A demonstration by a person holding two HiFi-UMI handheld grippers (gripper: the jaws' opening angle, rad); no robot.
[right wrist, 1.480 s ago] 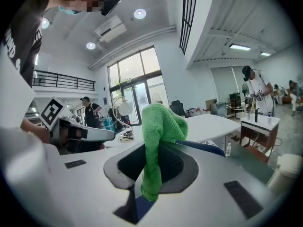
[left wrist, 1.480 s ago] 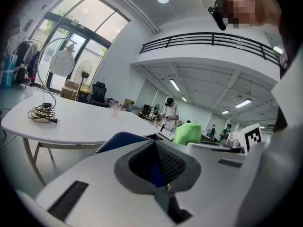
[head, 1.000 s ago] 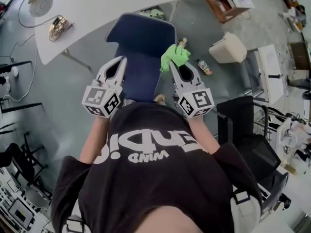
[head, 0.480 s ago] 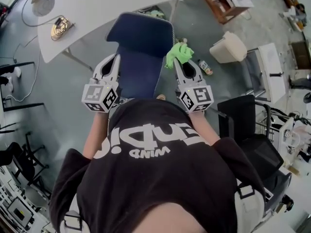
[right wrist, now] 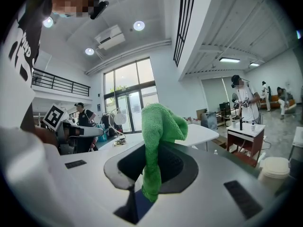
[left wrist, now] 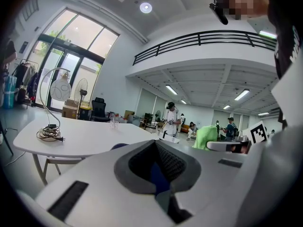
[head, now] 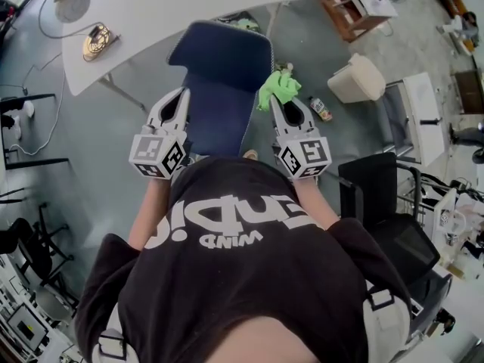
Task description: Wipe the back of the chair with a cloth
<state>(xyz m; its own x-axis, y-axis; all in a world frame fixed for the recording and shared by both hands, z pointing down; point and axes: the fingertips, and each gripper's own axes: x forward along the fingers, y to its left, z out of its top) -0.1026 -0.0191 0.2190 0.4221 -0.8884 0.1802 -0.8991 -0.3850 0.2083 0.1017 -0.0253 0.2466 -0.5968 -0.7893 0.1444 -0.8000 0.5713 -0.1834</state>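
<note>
In the head view, the dark blue chair [head: 219, 74] stands in front of me with its back upright, between my two grippers. My right gripper [head: 275, 101] is shut on a bright green cloth [head: 278, 88], which bunches up at the chair back's right edge. The right gripper view shows the cloth [right wrist: 158, 126] hanging down between the jaws, with blue chair fabric [right wrist: 139, 205] below. My left gripper [head: 184, 94] is shut with nothing in it, at the chair back's left edge. Through its hollow, the left gripper [left wrist: 154, 142] shows a sliver of blue chair [left wrist: 158, 176].
A white curved table [head: 189, 6] stands just beyond the chair, with a coiled cable [head: 97, 42] on it. A beige bin [head: 355, 78] and a bottle [head: 318, 106] lie on the floor to the right. A black office chair [head: 386, 203] is close on my right.
Both grippers shifted slightly forward and to the right along the chair back. The green cloth stays clamped in the right gripper.
</note>
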